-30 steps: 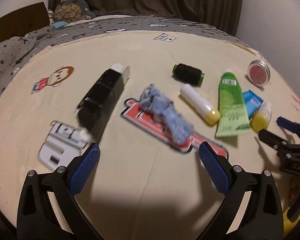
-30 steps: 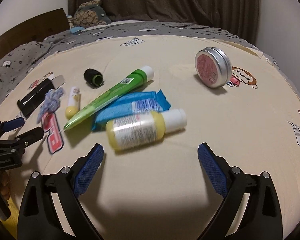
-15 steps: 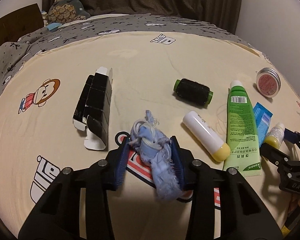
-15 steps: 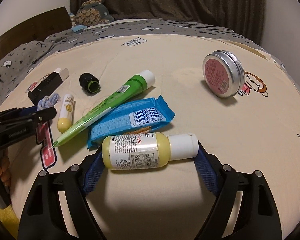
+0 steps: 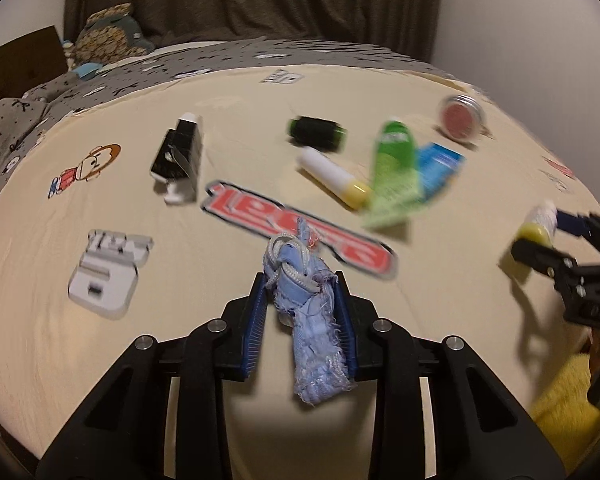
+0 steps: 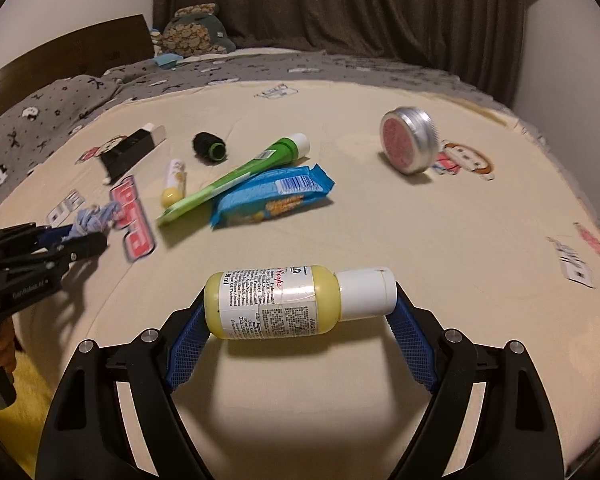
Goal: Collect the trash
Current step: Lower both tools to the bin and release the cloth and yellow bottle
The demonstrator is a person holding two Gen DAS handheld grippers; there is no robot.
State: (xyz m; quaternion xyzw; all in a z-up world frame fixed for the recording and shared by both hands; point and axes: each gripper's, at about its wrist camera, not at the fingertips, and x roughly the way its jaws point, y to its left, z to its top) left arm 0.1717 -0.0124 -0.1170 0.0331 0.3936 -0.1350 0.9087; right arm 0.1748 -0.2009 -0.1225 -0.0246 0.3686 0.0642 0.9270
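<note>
Held two pieces of trash at once, one per hand, both lifted off the bed sheet (image 6: 440,216)

Left gripper (image 5: 302,320), lower centre of the left wrist frame: fingers (image 5: 254,332) closed nearly together on a blue rag (image 5: 312,320). Rag's long axis ran along the fingers, frayed end hanging toward the bottom of the frame, knotted end poking past the tips toward the red printed logo (image 5: 300,228) on the sheet

Right gripper (image 6: 298,310), lower centre of the right wrist frame: fingers (image 6: 186,346) held wide, clamped on the two ends of a yellow bottle (image 6: 276,304). Bottle's long axis lay crosswise, left to right in the frame, white cap (image 6: 366,292) against the right-hand finger, base against the left-hand one. Grip on end faces only, so judged liable to pivot or slip if tilted

Remaining litter sat mid-frame in both views, well apart from either set of fingers: black box (image 6: 130,152) at left, black spool (image 6: 208,148), small yellow-tipped stick (image 6: 174,182), green tube (image 6: 236,172) lying slantwise across a blue wrapper (image 6: 272,194), round tin (image 6: 410,146) tipped on its edge at upper right

No bin or bag seen in either frame, so drop-off direction not told. Bare sheet lay open between the held things and the litter; yellow cloth (image 5: 560,400) at the lower right of the left wrist frame, the side where the right gripper showed. Bed's near edge judged close under both hands, with free room to carry toward the bottom of the frames
</note>
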